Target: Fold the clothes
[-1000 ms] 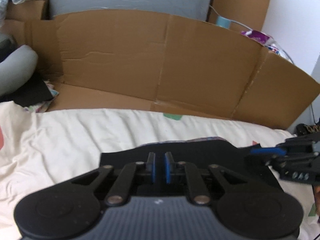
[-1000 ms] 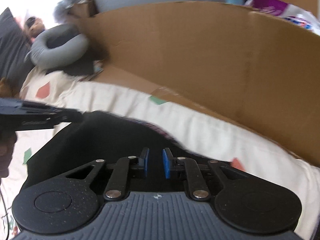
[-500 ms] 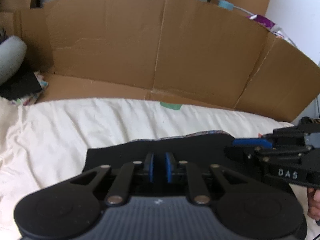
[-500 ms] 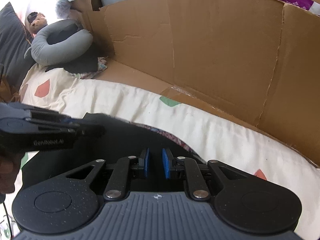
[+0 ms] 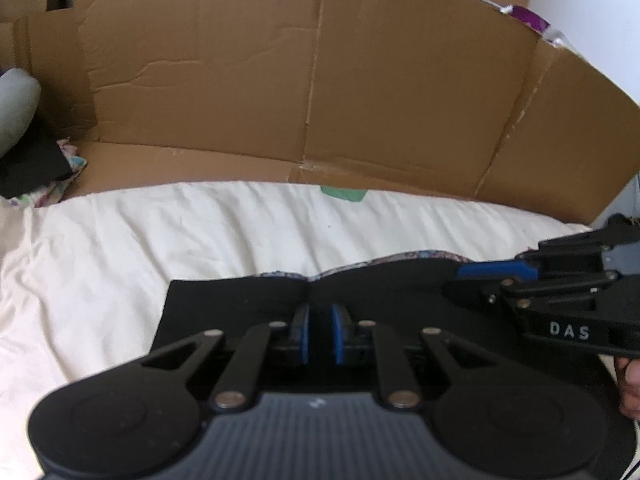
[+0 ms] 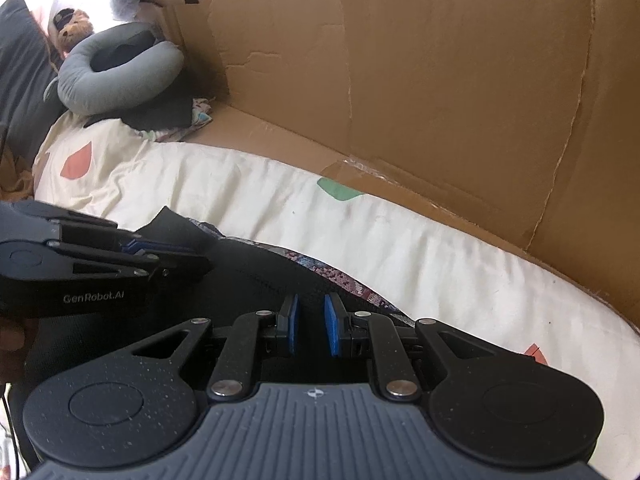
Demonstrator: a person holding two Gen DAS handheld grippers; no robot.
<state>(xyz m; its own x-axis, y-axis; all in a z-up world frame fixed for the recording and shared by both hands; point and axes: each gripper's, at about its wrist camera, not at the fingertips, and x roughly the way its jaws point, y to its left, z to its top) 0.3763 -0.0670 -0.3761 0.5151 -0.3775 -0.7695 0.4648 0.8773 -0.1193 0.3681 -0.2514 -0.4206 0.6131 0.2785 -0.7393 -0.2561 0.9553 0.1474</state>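
A black garment (image 5: 240, 304) with a patterned lining edge (image 5: 420, 256) lies spread on the cream bedsheet (image 5: 160, 232). My left gripper (image 5: 320, 312) sits low over its near part, blue pads close together with dark cloth pinched between them. A crease runs from the garment's far edge to those pads. My right gripper (image 6: 310, 308) is likewise shut on the black garment (image 6: 248, 280), just short of its patterned edge (image 6: 340, 280). Each gripper shows in the other's view: the right gripper (image 5: 452, 284) at the right, the left gripper (image 6: 192, 258) at the left, side by side.
A tall cardboard wall (image 5: 320, 100) stands along the far side of the bed. At the far left lie a grey neck pillow (image 6: 116, 76), a stuffed toy (image 6: 74, 30) and a pile of dark clothes (image 6: 160, 112). Bare sheet lies between garment and cardboard.
Both grippers have sunk a little toward the bed with the garment. The right gripper has come closer to the left one. The pads' spacing looks the same.
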